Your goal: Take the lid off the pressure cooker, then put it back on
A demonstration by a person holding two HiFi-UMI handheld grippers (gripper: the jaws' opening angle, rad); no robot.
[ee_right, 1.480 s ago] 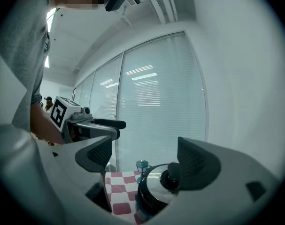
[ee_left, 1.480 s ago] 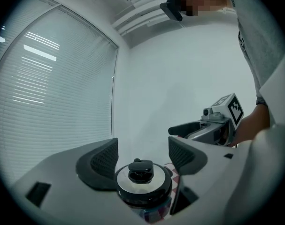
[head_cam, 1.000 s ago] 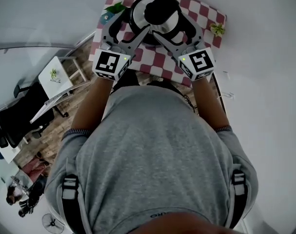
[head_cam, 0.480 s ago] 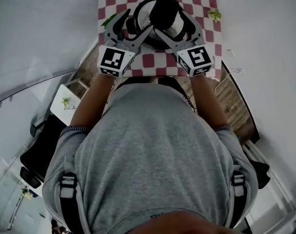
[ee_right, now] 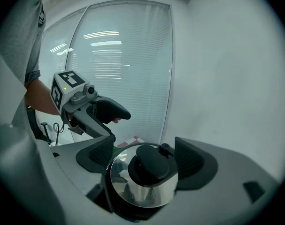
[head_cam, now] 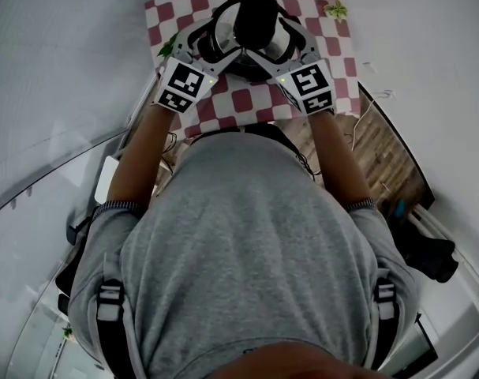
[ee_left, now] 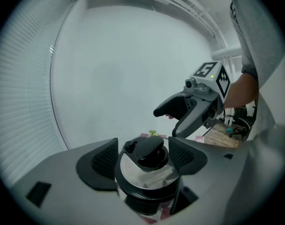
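The pressure cooker (head_cam: 223, 38) stands on a red-and-white checked cloth (head_cam: 247, 101) at the top of the head view. Its steel lid (ee_left: 147, 175) with a black knob (head_cam: 257, 18) sits on the pot. My left gripper (head_cam: 211, 44) reaches in from the left and my right gripper (head_cam: 277, 42) from the right. Both are open wide. In the left gripper view the lid lies between the left gripper's (ee_left: 143, 157) pads, and the right gripper (ee_left: 191, 111) hangs beyond. In the right gripper view the lid (ee_right: 142, 182) lies between that gripper's (ee_right: 143, 156) pads. I see no pad pressing on it.
Small green sprigs lie on the cloth at its far right corner (head_cam: 335, 9) and left edge (head_cam: 170, 47). The table stands in a corner with white walls. Wooden floor (head_cam: 389, 156) and a cable show to the right. Window blinds (ee_right: 119, 64) are behind the cooker.
Both grippers have sunk and moved forward to the cooker, so that their jaws now flank the lid. The head view has swung and the table sits higher in the picture.
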